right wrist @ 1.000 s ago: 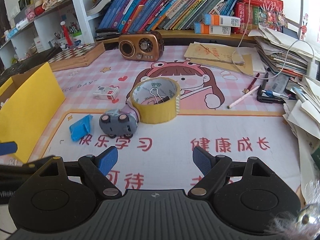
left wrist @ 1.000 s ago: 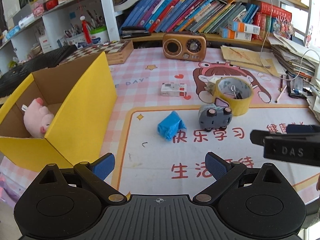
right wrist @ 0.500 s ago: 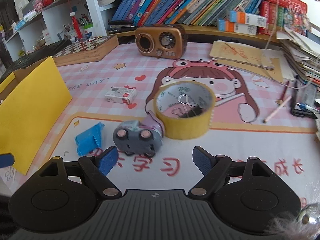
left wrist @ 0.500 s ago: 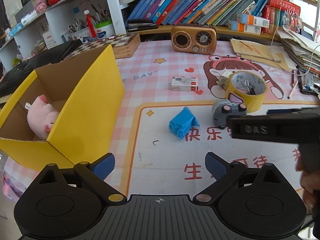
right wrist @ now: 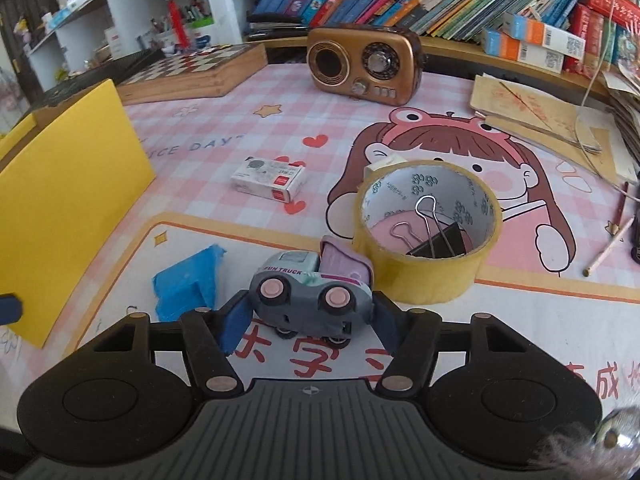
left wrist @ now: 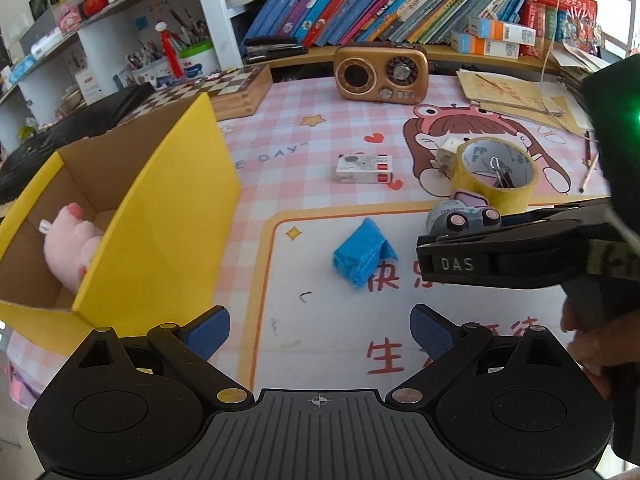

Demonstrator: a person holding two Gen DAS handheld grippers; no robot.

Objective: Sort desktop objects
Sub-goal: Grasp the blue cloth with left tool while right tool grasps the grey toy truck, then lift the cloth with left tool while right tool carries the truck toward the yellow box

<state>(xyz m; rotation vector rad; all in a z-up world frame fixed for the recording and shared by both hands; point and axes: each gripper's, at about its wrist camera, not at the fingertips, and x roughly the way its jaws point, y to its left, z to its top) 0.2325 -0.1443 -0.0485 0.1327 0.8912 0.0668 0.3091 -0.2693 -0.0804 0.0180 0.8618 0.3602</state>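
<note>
Right tongs closing around grey toy truck; blue pads seen flanking truck at both ends, contact not clearly pressed. Truck lies on its side on tabletop, wheels turned toward camera, just in front of yellow tape roll, touching or nearly so. Binder clips seen inside roll. Crumpled blue piece lies beside truck. Left tongs spread wide, nothing between, hung over tabletop beside yellow cardboard box. Pink plush toy seen inside box.
</note>
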